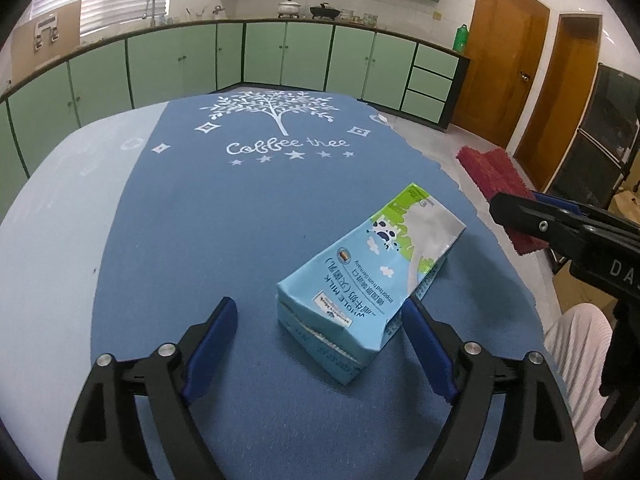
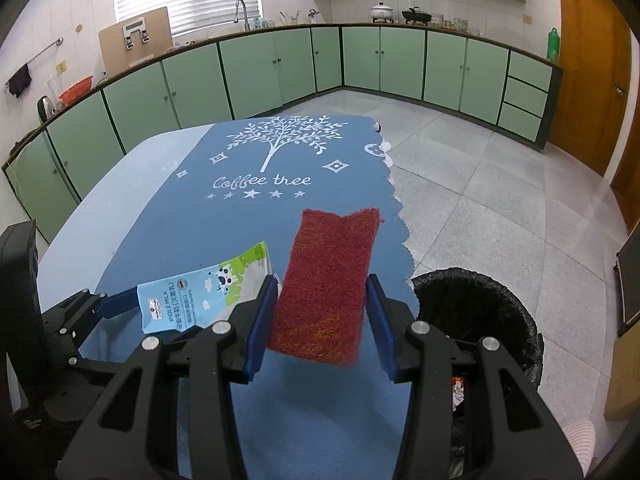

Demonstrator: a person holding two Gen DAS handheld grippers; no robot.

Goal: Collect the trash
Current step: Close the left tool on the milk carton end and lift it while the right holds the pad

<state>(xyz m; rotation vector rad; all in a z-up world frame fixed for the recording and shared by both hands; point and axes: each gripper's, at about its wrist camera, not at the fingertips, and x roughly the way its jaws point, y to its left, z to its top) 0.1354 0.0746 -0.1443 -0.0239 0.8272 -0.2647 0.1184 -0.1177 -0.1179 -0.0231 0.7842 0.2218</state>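
Observation:
A light blue whole-milk carton (image 1: 372,276), dented, lies on its side on the blue tablecloth (image 1: 240,220). My left gripper (image 1: 320,304) stands open around its near end. The right blue pad is at the carton's edge and the left pad is well clear of it. My right gripper (image 2: 322,280) is shut on a red scouring pad (image 2: 328,280), which it holds in the air over the table's right edge. In the left wrist view that pad (image 1: 488,168) and the right gripper (image 1: 520,216) show at the far right. The carton (image 2: 200,296) also appears left of my right gripper.
A bin lined with a black bag (image 2: 436,280) stands on the tiled floor just off the table's right edge, with some trash inside. Green kitchen cabinets (image 2: 280,64) run along the far walls. A striped sleeve (image 1: 576,340) is at the right.

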